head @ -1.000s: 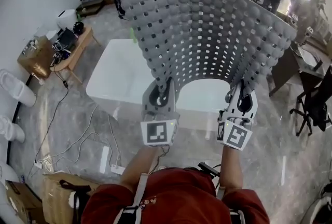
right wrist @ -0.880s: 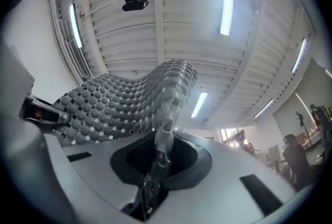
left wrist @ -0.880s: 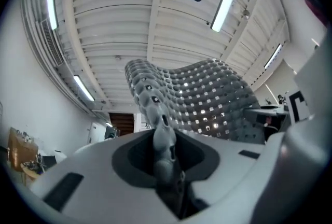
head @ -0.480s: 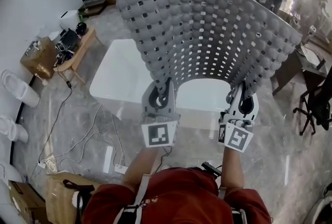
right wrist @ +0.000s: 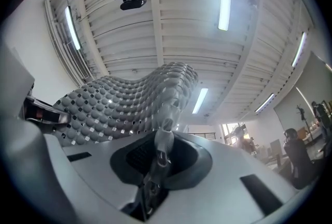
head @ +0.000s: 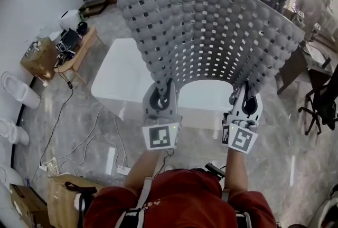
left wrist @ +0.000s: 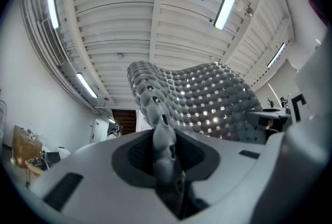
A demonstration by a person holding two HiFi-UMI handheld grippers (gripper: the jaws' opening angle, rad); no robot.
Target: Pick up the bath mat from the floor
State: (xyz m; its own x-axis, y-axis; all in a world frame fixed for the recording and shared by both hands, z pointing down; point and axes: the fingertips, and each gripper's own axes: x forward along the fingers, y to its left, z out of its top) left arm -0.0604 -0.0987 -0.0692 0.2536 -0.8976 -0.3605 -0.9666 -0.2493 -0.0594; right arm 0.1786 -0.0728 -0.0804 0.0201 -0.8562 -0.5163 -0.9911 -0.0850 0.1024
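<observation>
Mat [head: 211, 26] within left claw [head: 162, 91], right claw [head: 246, 96]

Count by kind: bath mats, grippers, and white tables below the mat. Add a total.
bath mat: 1, grey, held up off the floor
grippers: 2, left gripper and right gripper, each shut on the mat's lower edge
white table: 1
Total: 4

Both arms stretch toward 12 o'clock; left tongs [head: 162, 91] and right tongs [head: 246, 96], side by side, each clamp the edge of the bath mat [head: 211, 31].
</observation>
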